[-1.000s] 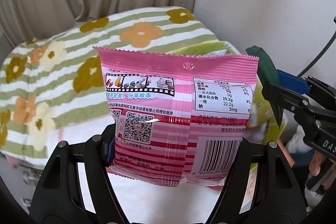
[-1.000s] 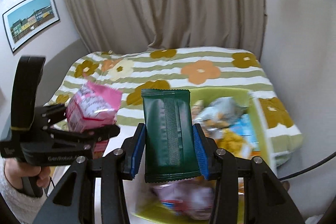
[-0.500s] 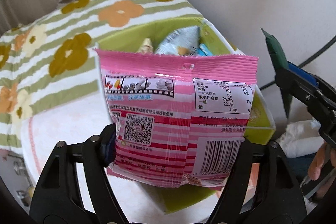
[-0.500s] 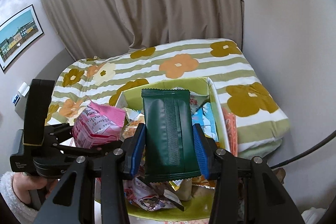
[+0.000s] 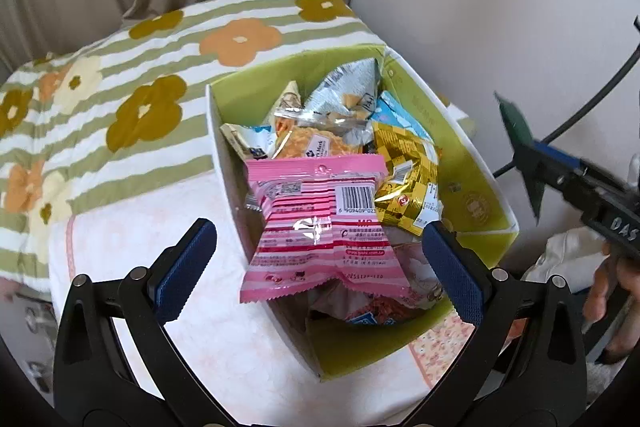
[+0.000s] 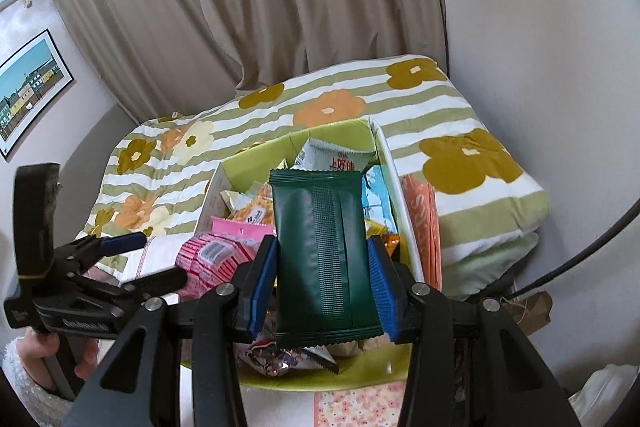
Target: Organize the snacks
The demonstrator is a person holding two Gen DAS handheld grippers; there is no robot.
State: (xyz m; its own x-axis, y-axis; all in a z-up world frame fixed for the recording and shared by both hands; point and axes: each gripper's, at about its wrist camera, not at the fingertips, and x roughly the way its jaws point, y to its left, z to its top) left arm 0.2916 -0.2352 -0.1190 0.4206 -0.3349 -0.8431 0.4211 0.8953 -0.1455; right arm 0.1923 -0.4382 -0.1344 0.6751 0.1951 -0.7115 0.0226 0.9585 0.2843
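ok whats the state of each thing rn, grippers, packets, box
left gripper: jaws opening, pads clear of the packet
pink packet: released, over the box's near edge
right gripper: shut on the green packet
green packet: held upright above the box
green box: open-topped, holding many snack packets

left wrist: close, steeply down | right wrist: close, obliquely down | shared: green box [image 5: 472,163] [image 6: 256,157]

Pink snack packet [image 5: 320,227] lies atop snacks in the green box [image 5: 472,163]; dark green packet [image 6: 326,259] upright, seemingly above it.
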